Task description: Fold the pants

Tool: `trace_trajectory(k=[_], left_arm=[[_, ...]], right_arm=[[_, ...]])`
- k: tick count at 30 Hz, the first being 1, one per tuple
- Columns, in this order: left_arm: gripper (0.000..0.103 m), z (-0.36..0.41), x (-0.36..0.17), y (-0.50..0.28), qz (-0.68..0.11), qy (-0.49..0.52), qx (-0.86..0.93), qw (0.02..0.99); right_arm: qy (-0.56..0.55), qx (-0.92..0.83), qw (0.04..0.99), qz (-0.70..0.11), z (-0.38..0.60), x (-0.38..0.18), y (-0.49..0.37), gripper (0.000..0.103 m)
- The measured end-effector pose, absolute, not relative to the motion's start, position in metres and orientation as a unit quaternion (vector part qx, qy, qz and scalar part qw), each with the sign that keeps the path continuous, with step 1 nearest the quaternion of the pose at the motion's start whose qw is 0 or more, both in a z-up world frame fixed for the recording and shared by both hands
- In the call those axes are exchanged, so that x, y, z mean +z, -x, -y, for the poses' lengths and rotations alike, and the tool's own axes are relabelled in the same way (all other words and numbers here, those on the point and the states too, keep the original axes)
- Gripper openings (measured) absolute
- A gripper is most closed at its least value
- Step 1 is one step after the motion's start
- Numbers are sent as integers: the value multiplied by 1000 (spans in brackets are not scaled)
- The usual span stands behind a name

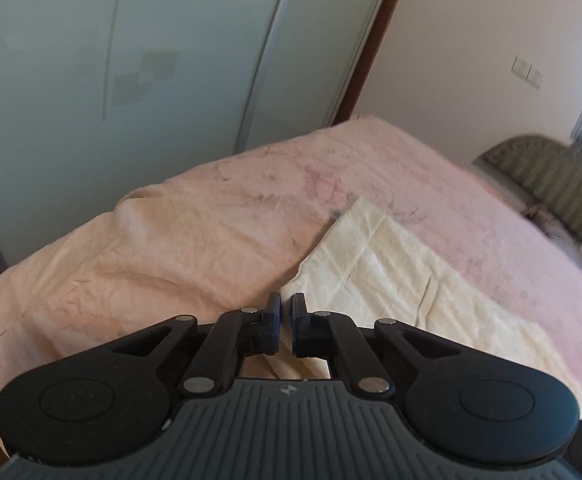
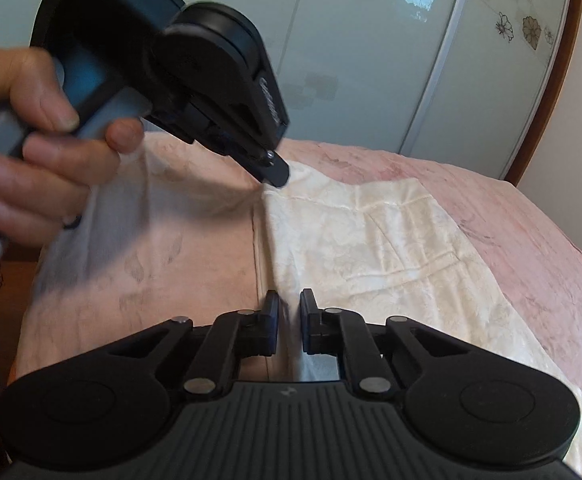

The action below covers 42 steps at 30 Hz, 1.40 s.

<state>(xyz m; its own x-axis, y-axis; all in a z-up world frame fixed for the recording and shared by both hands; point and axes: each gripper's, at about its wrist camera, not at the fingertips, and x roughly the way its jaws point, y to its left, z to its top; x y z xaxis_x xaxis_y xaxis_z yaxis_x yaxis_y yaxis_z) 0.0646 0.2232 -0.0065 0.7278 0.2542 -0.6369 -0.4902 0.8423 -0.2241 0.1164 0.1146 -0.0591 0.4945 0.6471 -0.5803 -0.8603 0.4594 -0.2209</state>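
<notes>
Cream pants (image 2: pixel 391 240) lie flat on a pink bedspread (image 2: pixel 531 240), filling the centre and right of the right wrist view. The left gripper (image 2: pixel 279 178), held by a hand (image 2: pixel 31 140) at the upper left, has its jaws closed on the pants' edge. At the bottom centre, the right gripper (image 2: pixel 289 328) has its jaws drawn narrow, pinching the nearer edge of the pants.

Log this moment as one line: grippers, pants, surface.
left gripper: shut on pants edge | right gripper: shut on pants edge | pants: cream, lying flat | bed cover: pink | stage: grasp made, fold not yet done
</notes>
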Motion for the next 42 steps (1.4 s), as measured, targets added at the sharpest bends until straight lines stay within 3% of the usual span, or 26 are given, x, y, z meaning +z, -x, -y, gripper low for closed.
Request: trace_trajectory(k=[7,11,15,17,22,26,28,30,33,38,42], left_arm=[[8,-216,-9,-59,-321,145,213,911],[8,-213,-9,-61,-324,135,217,911],[8,-205,-14,-65,-331,108,231,908],[9,-203,-12,-66,-333,98,236,908],[22,-193,7,-62,-319,58,278,904],[27,-166,29,-64,-290,9,266,919],[33,-141,39,-68,-278,-13,233,932],[50,-112,45,-73,-262,-32,191,945],[60,-59,45,-84,-253,-64,98,960],[62,28,22,-103,-302,-69,-93,946],[63,99,-8,-104,-321,-109,-189,922]], right_arm=[[94,459,850,-242,-47,-31,-119,12],[70,359,896,-253,27,-26,-119,17],[11,269,900,-343,101,-58,-128,64],[-5,257,899,-355,122,-71,-120,63],[-47,226,927,-296,157,-51,-89,63],[-33,210,913,-348,171,-71,-95,64],[-63,210,917,-333,178,-72,-89,64],[-78,202,926,-309,187,-66,-82,64],[-75,159,940,-292,207,-61,-79,64],[-51,38,950,-305,258,-65,-71,65],[-56,-38,950,-304,310,-67,-54,73]])
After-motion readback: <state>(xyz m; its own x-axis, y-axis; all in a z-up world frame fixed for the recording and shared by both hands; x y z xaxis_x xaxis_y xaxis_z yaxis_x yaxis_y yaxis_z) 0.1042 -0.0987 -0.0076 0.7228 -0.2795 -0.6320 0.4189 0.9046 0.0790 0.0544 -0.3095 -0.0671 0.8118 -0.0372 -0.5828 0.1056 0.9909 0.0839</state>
